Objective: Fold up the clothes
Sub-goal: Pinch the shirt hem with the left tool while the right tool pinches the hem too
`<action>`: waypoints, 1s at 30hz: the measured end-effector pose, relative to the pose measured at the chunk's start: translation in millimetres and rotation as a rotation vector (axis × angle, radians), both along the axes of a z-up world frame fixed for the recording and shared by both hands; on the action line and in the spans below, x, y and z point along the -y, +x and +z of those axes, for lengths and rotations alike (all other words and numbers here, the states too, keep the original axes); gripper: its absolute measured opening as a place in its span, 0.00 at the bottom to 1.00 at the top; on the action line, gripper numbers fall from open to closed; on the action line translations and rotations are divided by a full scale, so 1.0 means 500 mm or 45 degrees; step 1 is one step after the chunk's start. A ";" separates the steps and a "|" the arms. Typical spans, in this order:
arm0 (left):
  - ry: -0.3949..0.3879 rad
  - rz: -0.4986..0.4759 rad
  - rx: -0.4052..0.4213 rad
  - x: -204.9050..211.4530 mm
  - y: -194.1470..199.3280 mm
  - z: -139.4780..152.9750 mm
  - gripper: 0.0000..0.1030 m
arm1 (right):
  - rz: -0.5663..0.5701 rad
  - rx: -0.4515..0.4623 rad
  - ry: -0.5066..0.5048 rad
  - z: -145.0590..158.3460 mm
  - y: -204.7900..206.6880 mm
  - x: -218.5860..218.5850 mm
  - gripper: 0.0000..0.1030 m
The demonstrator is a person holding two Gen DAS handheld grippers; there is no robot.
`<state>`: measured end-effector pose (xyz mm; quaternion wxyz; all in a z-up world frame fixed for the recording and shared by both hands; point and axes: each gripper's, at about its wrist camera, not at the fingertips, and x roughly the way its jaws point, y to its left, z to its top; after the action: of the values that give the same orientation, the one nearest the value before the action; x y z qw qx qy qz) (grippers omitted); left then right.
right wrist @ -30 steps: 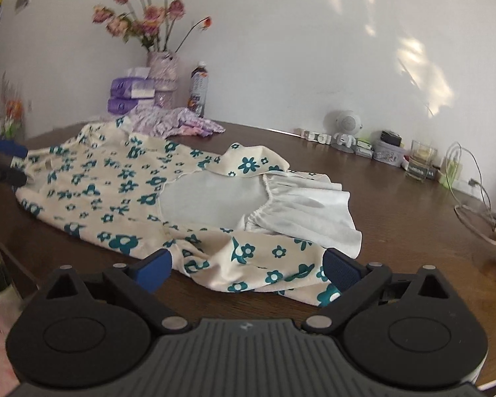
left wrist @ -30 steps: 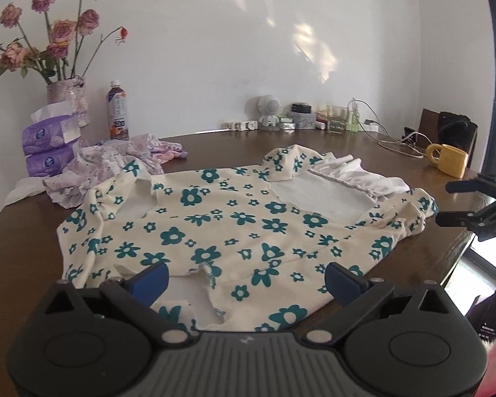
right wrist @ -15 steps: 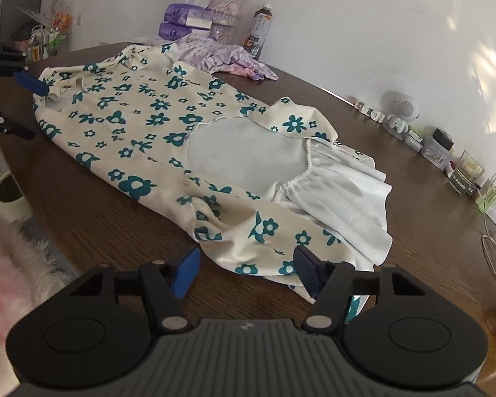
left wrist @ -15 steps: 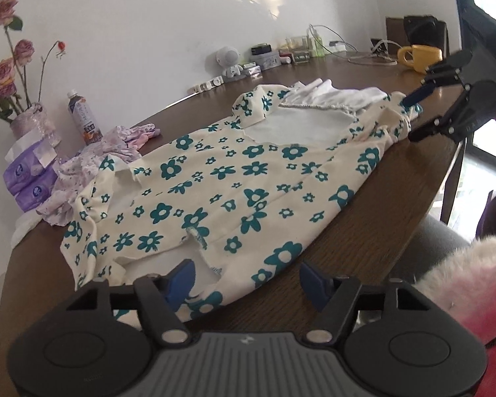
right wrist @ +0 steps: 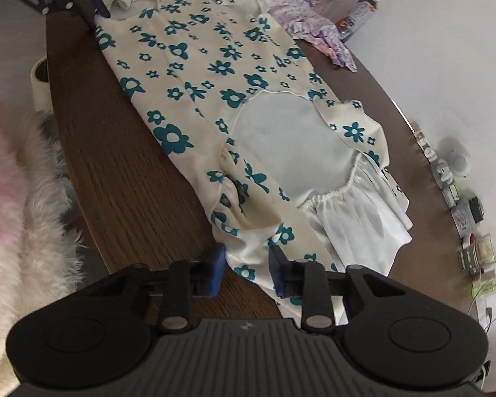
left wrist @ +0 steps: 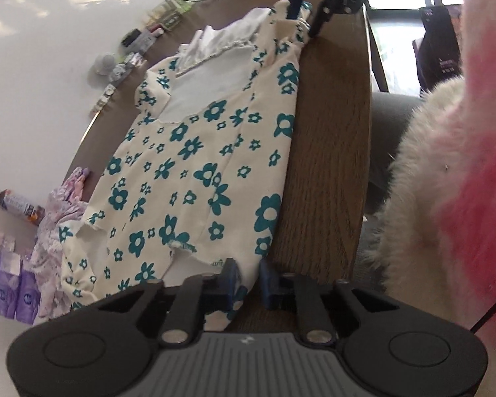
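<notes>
- Left wrist view: my left gripper [left wrist: 248,284] has its jaws narrowed around the near hem of the floral garment [left wrist: 195,152], the blue pads not quite meeting, cloth between them.
- The garment lies spread flat along the wooden tabletop [left wrist: 327,152], cream with teal flowers, its white lining showing near the far end.
- At that far end my right gripper [left wrist: 302,11] sits at the cloth's edge.
- A bottle [left wrist: 18,205] and a crumpled lilac cloth [left wrist: 59,211] lie beyond the garment.
- Right wrist view: my right gripper [right wrist: 246,269] jaws stand partly apart, straddling the garment's near corner [right wrist: 248,258]; I cannot tell whether they pinch it.
- My left gripper [right wrist: 92,3] is at the opposite end.
</notes>
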<state>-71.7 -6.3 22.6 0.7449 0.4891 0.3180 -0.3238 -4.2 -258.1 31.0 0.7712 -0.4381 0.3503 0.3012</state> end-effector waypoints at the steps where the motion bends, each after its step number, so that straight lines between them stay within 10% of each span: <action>1: 0.029 -0.019 -0.007 0.004 0.006 -0.001 0.05 | 0.018 -0.005 -0.030 -0.001 0.004 -0.005 0.19; 9: 0.027 -0.015 -0.005 0.006 0.006 0.009 0.03 | 0.043 0.041 -0.092 0.001 -0.001 -0.011 0.03; 30: -0.088 0.251 0.215 0.001 0.120 0.091 0.02 | -0.009 0.289 -0.130 0.045 0.052 -0.032 0.02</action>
<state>-11.8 -6.8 68.2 0.8137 0.4550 0.2891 -0.2175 21.8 -242.1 53.4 0.7836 -0.5068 0.2772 0.2285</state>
